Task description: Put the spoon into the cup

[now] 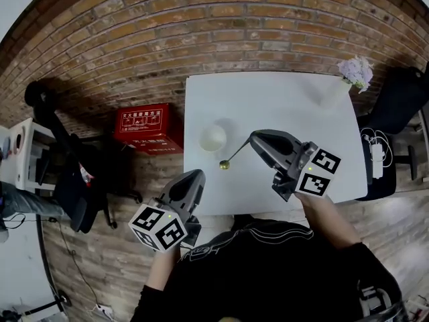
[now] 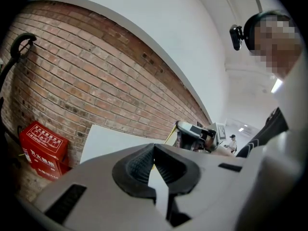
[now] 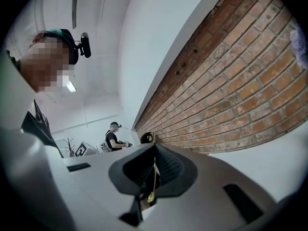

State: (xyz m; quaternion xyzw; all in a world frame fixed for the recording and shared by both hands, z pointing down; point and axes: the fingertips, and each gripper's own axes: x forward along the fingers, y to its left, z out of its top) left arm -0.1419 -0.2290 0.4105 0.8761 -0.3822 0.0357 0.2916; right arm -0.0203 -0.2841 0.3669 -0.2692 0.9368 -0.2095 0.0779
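Note:
A white cup [image 1: 212, 138] stands on the white table [image 1: 281, 106], near its left edge. My right gripper [image 1: 253, 139] hovers over the table just right of the cup, shut on the handle of a gold spoon [image 1: 233, 156]. The spoon slants down to the left, its bowl hanging just below and right of the cup. In the right gripper view the spoon [image 3: 152, 179] hangs between the closed pads of that gripper [image 3: 154, 147]. My left gripper [image 1: 196, 175] is by the table's front left corner, shut and holding nothing; its pads meet at the tip in the left gripper view [image 2: 154, 148].
A red box [image 1: 147, 127] sits on the floor left of the table. A white vase with pale flowers [image 1: 354, 72] stands at the table's far right corner. A black chair [image 1: 80, 180] is at the left, a black bag [image 1: 402, 99] at the right.

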